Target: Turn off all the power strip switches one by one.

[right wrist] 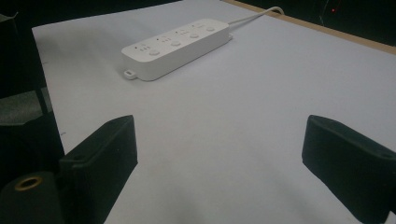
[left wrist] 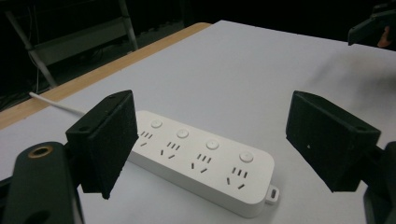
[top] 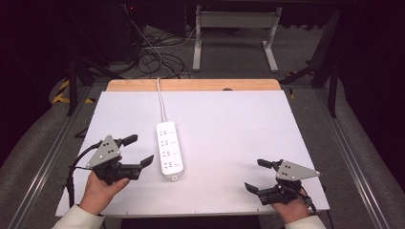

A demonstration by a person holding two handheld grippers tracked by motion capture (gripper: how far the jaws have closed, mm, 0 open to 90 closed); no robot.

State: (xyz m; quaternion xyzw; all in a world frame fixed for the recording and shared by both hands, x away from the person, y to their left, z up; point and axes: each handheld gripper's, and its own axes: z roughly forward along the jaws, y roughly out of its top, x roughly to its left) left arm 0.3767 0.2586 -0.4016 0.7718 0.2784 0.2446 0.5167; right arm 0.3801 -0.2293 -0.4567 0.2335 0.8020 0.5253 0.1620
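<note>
A white power strip [top: 170,150] with several sockets and round buttons lies lengthwise on the white table top, left of centre, and its white cord [top: 161,100] runs off over the far edge. My left gripper [top: 142,150] sits just left of the strip, held in a hand, jaws open and empty. In the left gripper view the power strip [left wrist: 201,163] lies close ahead between the wide jaws of the gripper [left wrist: 217,135]. My right gripper [top: 254,174] rests at the front right, open and empty. In the right gripper view, that gripper [right wrist: 217,158] faces the power strip [right wrist: 177,44], which lies far off.
The white table top [top: 229,119] has a wooden strip [top: 191,85] along its far edge. Beyond it stand a grey metal frame [top: 234,28] and tangled cables [top: 153,57] on the floor. The other gripper [left wrist: 371,28] shows at the top right of the left gripper view.
</note>
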